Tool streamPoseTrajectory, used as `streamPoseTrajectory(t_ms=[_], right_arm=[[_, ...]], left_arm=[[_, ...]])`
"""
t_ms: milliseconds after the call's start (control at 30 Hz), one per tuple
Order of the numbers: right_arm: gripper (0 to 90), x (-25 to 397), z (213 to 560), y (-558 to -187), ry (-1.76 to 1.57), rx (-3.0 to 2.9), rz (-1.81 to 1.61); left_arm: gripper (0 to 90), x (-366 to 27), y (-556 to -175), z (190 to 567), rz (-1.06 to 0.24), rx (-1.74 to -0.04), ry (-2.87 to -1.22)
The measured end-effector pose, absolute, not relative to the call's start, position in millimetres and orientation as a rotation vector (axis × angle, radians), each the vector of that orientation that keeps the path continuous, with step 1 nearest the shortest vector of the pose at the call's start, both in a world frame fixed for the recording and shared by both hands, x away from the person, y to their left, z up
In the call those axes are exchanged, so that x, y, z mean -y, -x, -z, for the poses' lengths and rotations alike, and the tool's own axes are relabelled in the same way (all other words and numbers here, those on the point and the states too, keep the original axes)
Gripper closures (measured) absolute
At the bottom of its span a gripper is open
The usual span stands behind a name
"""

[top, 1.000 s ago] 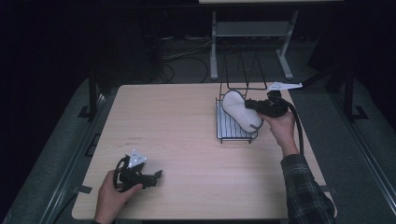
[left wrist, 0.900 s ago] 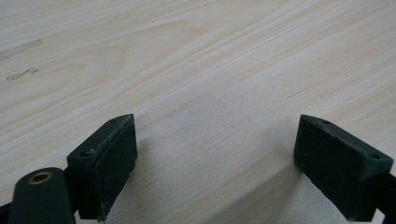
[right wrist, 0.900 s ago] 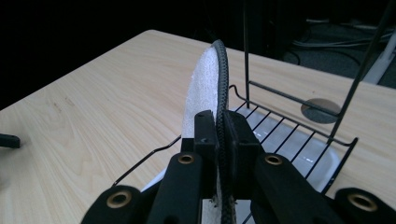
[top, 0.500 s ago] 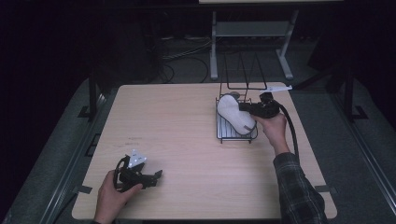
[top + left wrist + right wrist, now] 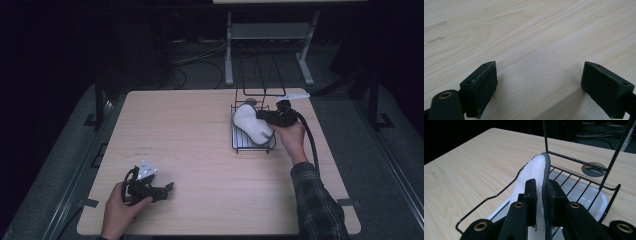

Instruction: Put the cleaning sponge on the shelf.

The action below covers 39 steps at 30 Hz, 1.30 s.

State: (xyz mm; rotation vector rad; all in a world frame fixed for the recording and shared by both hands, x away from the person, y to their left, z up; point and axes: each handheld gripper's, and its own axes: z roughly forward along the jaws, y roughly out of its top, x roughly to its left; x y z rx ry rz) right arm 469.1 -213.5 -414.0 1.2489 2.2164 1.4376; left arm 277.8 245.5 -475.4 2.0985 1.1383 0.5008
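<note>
A white fuzzy insole with a dark stitched edge [image 5: 251,125] [image 5: 534,173] is held on edge over a black wire rack [image 5: 252,142] [image 5: 576,173] at the table's right. My right gripper [image 5: 267,118] [image 5: 541,192] is shut on that insole, its black jaws pinching the near end. A white tray [image 5: 596,206] lies under the rack's wires. My left gripper [image 5: 167,188] [image 5: 539,85] rests low over bare wood near the front left edge, open, with nothing between its jaws.
The rack has a tall wire back [image 5: 262,75] rising at the far side. A round grey cable hole [image 5: 594,169] sits in the tabletop beyond it. A metal stand [image 5: 267,35] and cables lie on the dark floor behind the light wooden table [image 5: 190,125].
My right gripper has carried the insole a little left and toward the table's far side, lower into the rack. The left gripper has stayed put.
</note>
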Motion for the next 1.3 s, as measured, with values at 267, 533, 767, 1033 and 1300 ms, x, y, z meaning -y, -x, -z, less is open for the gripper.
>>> streamPoseTrajectory(t_ms=[267, 533, 767, 1033, 1300], right_arm=[[67.2, 209, 424, -472, -1.242, -2.241, -1.320], [64.8, 217, 416, -469, -1.250, -2.210, -1.326], [89.0, 228, 414, -458, -1.228, -2.260, -1.298], [89.9, 230, 426, -447, -1.230, -2.323, -1.211], [89.9, 228, 434, -433, -1.210, -2.351, -1.217]], left_arm=[[12.6, -246, -278, 475, -0.501, -1.138, -2.098], [12.6, -246, -278, 475, -0.501, -1.138, -2.098], [12.6, -246, -278, 475, -0.501, -1.139, -2.098], [12.6, -245, -278, 475, -0.501, -1.139, -2.098], [12.6, -245, -278, 475, -0.501, -1.140, -2.099]])
